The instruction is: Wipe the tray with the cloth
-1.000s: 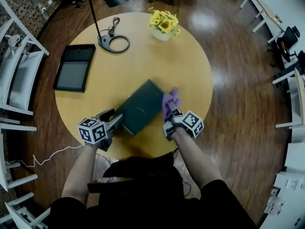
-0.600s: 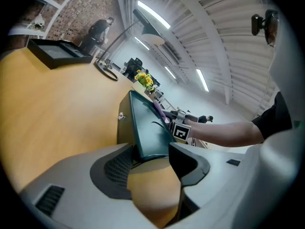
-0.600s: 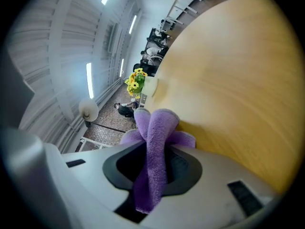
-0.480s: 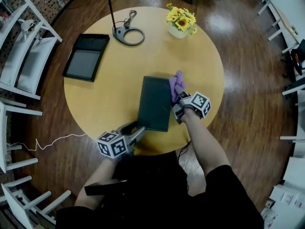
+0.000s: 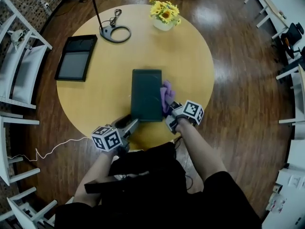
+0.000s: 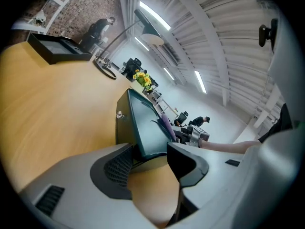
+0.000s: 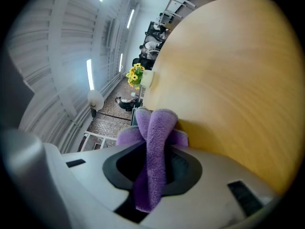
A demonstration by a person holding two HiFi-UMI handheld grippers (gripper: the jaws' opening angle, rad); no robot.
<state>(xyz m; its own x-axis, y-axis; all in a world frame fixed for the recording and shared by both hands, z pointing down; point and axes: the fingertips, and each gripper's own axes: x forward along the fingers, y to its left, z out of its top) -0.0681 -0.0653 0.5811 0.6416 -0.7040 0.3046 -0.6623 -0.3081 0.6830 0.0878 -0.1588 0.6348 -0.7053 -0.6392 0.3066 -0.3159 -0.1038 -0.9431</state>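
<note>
A dark green tray (image 5: 145, 92) lies flat on the round wooden table (image 5: 190, 61), its long side running away from me. My right gripper (image 5: 168, 112) is shut on a purple cloth (image 5: 166, 95), which rests against the tray's right edge near the front. In the right gripper view the cloth (image 7: 157, 128) sticks up folded between the jaws. My left gripper (image 5: 130, 124) is at the tray's near left corner. Its jaws are closing, and the tray's corner (image 6: 143, 132) sits between them with a little room at the pads (image 6: 119, 168).
A black tray (image 5: 75, 57) sits at the table's far left. A lamp base (image 5: 114, 32) with a cable and a pot of yellow flowers (image 5: 164, 14) stand at the back. White chairs (image 5: 19, 75) line the left side. The table's front edge is just below both grippers.
The green tray has turned from slanting to straight ahead of me. The left gripper stayed at its near corner and narrowed its jaws. The right gripper kept the cloth at the tray's right edge.
</note>
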